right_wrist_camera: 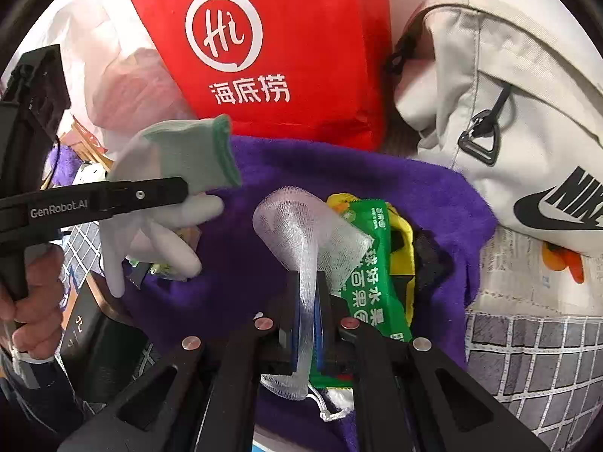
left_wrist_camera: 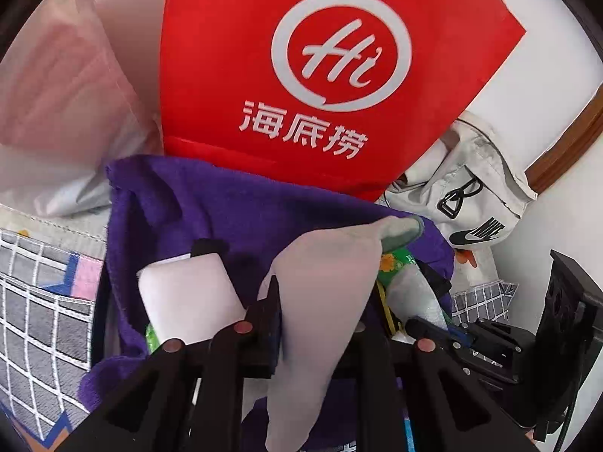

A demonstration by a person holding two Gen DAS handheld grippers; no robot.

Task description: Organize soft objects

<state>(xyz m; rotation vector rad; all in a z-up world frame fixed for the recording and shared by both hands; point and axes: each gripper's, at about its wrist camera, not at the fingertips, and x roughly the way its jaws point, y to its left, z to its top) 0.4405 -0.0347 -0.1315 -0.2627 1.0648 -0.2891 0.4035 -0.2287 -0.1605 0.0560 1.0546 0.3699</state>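
A white glove (left_wrist_camera: 324, 263) with a green cuff hangs in my left gripper (left_wrist_camera: 320, 293), which is shut on it above a purple towel (left_wrist_camera: 226, 207). In the right wrist view the same glove (right_wrist_camera: 181, 150) dangles from the left gripper (right_wrist_camera: 184, 188), its fingers pointing down. My right gripper (right_wrist_camera: 307, 282) is shut on a white mesh net (right_wrist_camera: 294, 218) that loops up out of the jaws. Under the net lies a green fruit packet (right_wrist_camera: 373, 256) on the purple towel (right_wrist_camera: 339, 165). The left wrist view shows the right gripper (left_wrist_camera: 418, 322) and net (left_wrist_camera: 410, 293) at lower right.
A red bag (right_wrist_camera: 282, 37) with a white logo stands behind the towel. A pale sports bag (right_wrist_camera: 508, 113) lies at the right. A white box (left_wrist_camera: 188, 293) sits on the towel, a dark box (right_wrist_camera: 94, 331) at lower left. Grey checked bedding (right_wrist_camera: 527, 358) surrounds everything. A hand (right_wrist_camera: 34, 301) grips the left handle.
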